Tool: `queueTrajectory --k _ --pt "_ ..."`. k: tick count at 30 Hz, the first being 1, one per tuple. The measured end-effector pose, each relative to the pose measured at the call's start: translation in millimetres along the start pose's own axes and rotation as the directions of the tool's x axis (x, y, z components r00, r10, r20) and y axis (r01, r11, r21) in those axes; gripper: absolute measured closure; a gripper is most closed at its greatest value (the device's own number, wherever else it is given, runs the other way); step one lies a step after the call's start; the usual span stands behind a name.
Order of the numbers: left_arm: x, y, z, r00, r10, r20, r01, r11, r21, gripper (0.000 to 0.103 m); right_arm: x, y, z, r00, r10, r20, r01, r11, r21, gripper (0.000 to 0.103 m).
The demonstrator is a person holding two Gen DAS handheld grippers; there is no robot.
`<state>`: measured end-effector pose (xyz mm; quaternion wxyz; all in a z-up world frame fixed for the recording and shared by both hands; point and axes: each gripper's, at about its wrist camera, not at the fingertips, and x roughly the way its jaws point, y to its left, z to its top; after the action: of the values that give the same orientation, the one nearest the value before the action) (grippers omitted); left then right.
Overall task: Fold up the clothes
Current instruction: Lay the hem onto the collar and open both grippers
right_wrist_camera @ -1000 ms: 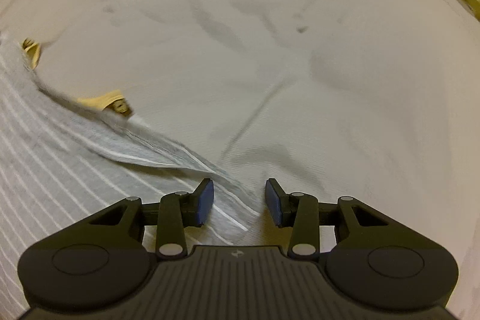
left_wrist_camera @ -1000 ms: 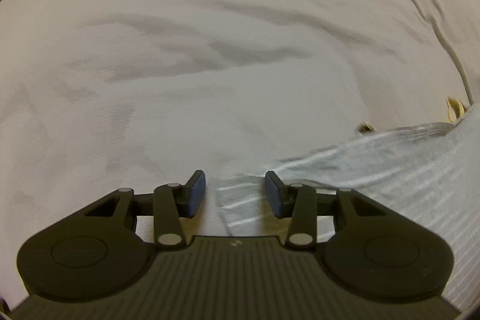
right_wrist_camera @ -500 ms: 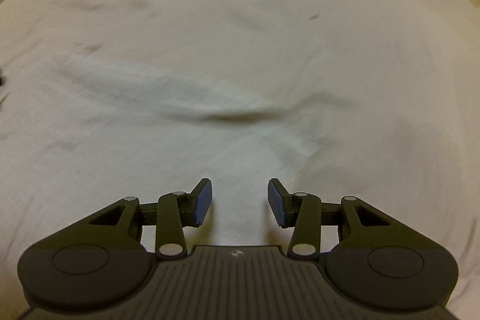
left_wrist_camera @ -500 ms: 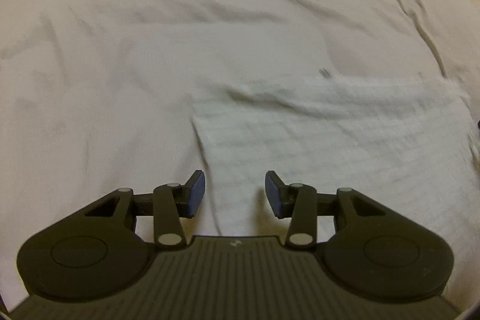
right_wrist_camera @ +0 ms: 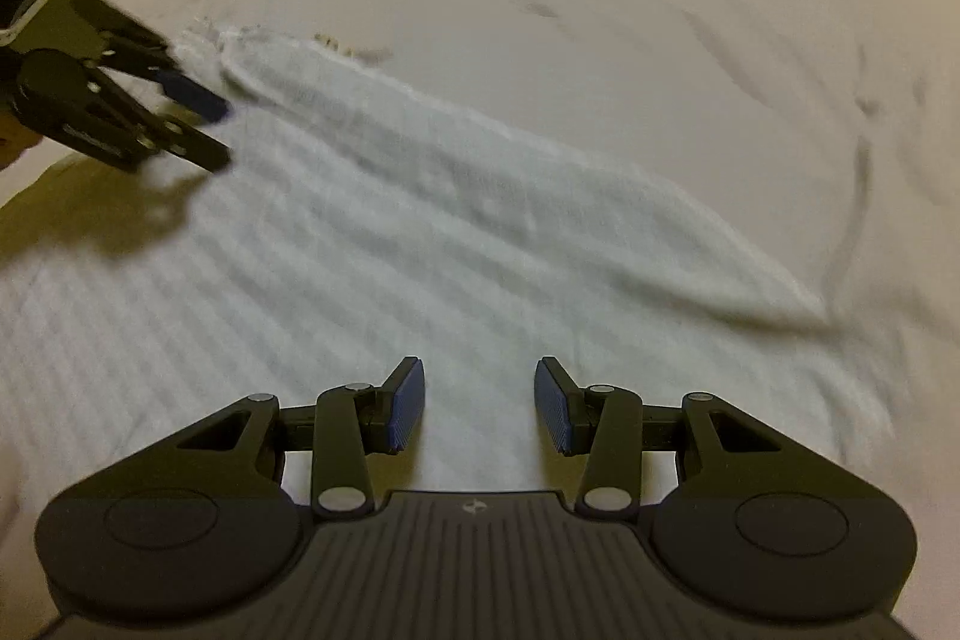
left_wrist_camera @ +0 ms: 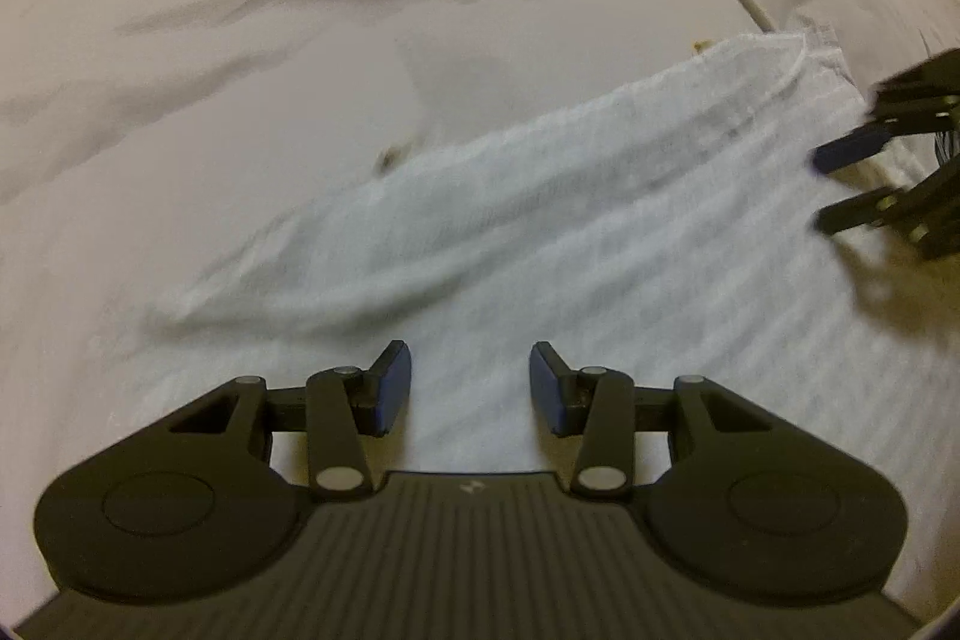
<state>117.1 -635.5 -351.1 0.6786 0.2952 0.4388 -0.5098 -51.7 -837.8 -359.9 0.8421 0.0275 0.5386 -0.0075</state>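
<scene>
One striped white garment (left_wrist_camera: pixel 600 232) lies flat on one wrinkled white bedsheet (left_wrist_camera: pixel 300 40). Two grippers: left gripper (left_wrist_camera: pixel 470 385) jaws apart, empty, above the garment's left part; right gripper (right_wrist_camera: pixel 479 400) likewise released, above its right part.

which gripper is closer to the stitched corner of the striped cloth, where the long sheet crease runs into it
Right. The right gripper is just beside that corner, over the striped cloth. The left gripper is towards the opposite end of the fold.
</scene>
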Motion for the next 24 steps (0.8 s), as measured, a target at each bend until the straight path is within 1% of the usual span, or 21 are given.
queueTrajectory --k 1,2,3,4,5,7,9,11,14,17,20,24 --pt "6.0 1.2 9.9 1.0 0.003 0.017 -0.003 1.0 0.007 0.064 8.3 -0.4 9.1 1.0 -0.003 0.008 0.003 1.0 -0.025 0.059" --pt "10.7 3.6 19.2 0.999 0.01 0.039 -0.011 1.0 0.009 0.064 16.6 -0.9 18.1 1.0 -0.006 0.016 0.006 0.999 -0.05 0.066" --pt "10.9 9.0 27.1 0.997 0.03 0.066 -0.03 1.0 -0.007 0.064 20.8 -1.0 27.0 0.999 -0.031 0.037 0.034 0.996 -0.082 0.07" --pt "7.9 16.2 34.0 0.994 0.057 0.095 -0.054 0.998 -0.038 0.064 19.9 -2.2 35.2 0.995 -0.074 0.073 0.081 0.992 -0.095 0.071" --pt "4.8 23.4 40.9 0.989 0.085 0.122 -0.077 0.995 -0.069 0.064 15.7 -6.2 42.0 0.988 -0.105 0.109 0.114 0.991 -0.074 0.07" --pt "-6.6 37.0 46.0 0.981 0.114 0.156 -0.093 0.987 -0.132 0.064 2.7 -17.7 50.7 0.977 -0.141 0.158 0.143 0.99 0.001 0.069" --pt "-19.8 46.9 46.1 0.976 0.128 0.179 -0.095 0.979 -0.182 0.064 -8.5 -22.6 50.6 0.975 -0.142 0.169 0.137 0.99 0.044 0.069" --pt "-32.1 45.9 38.4 0.975 0.12 0.188 -0.083 0.978 -0.19 0.063 -16.3 -19.4 43.9 0.979 -0.125 0.164 0.118 0.992 0.051 0.069" --pt "-37.0 33.4 16.8 0.984 0.086 0.156 -0.059 0.984 -0.169 0.062 -16.0 -5.7 23.6 0.989 -0.085 0.124 0.086 0.996 -0.001 0.068" --pt "-30.9 24.3 -20.2 0.994 0.078 0.073 -0.068 0.989 -0.132 0.062 -7.3 -3.7 -10.4 0.995 -0.091 0.034 0.092 0.995 -0.027 0.068" --pt "-32.5 31.0 -59.3 0.993 0.119 0.005 -0.117 0.984 -0.136 0.061 -12.5 -20.9 -39.7 0.985 -0.172 -0.021 0.173 0.984 0.034 0.066" --pt "-55.4 42.4 -94.5 0.978 0.206 -0.042 -0.21 0.965 -0.157 0.061 -33.7 -35.6 -67.8 0.96 -0.273 -0.07 0.279 0.955 0.105 0.064"
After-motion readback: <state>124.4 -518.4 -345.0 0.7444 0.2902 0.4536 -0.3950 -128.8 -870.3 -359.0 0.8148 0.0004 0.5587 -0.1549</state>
